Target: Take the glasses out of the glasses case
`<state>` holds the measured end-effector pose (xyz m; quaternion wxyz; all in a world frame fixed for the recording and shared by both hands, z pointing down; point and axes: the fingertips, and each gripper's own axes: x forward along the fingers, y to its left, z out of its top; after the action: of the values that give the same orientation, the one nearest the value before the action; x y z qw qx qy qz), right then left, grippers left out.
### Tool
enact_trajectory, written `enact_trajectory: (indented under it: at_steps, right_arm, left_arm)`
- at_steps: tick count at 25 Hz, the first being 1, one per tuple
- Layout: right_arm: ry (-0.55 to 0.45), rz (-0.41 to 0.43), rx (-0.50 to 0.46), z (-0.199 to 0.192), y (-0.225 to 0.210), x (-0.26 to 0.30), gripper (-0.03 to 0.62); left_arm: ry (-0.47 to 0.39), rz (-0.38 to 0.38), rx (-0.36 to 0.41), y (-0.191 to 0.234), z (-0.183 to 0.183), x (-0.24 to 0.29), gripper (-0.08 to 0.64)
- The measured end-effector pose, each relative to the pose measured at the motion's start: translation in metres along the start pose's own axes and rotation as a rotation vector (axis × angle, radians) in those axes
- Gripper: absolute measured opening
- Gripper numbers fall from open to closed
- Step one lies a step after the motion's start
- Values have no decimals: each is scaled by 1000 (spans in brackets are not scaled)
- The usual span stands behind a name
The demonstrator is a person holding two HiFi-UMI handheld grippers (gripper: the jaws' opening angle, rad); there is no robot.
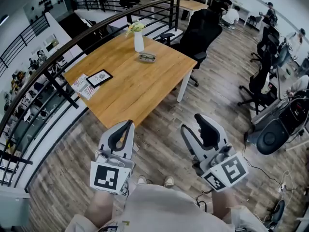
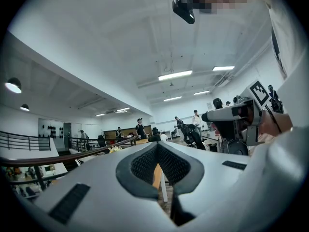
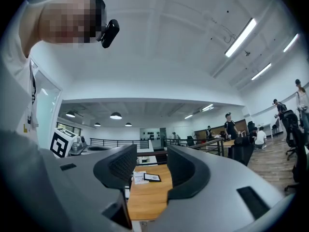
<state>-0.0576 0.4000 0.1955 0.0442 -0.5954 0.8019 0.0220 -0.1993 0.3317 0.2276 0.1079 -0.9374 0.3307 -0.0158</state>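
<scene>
Fingers of left gripper (image 1: 129, 123) tips together, empty; right gripper (image 1: 194, 122) fingers wide apart, nothing between.

the left tool (image 1: 128, 124) is held out low in front, pointing roughly level, its jaws closed tip to tip with nothing caught between them. the right tool (image 1: 195, 123) is beside it, well apart, also roughly level, its jaws spread wide and empty.
</scene>
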Motion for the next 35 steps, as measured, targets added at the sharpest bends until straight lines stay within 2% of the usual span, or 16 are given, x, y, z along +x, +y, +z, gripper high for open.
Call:
enact_trajectory:
  at_steps: [3,13,20,22,25,29,35]
  right_arm:
    - [16,-2,-13,-6,-6,-5,224]
    - [34,39,-8,-18,-43,-38,222]
    - [29,22,-2,-22,-75,-66,221]
    - [26,24,-13,-21,-81,-71,221]
    - [20,30,-33,-20,-90,-72,219]
    - [17,38,-36,-26,-98,-60,219]
    - [35,44,-36,-45,-114,-30,219]
  left_arm:
    - [2,0,3,-9,1,4,15]
    - [22,20,-20,-57,-8,20,15]
    - [30,23,-1,-89,-7,33,15]
    - [33,19,-26,-93,-8,36,15]
    - [30,23,-64,-98,-14,40,15]
    - [27,23,-19,-94,-23,57,15]
    - [24,25,-27,-71,-42,86,15]
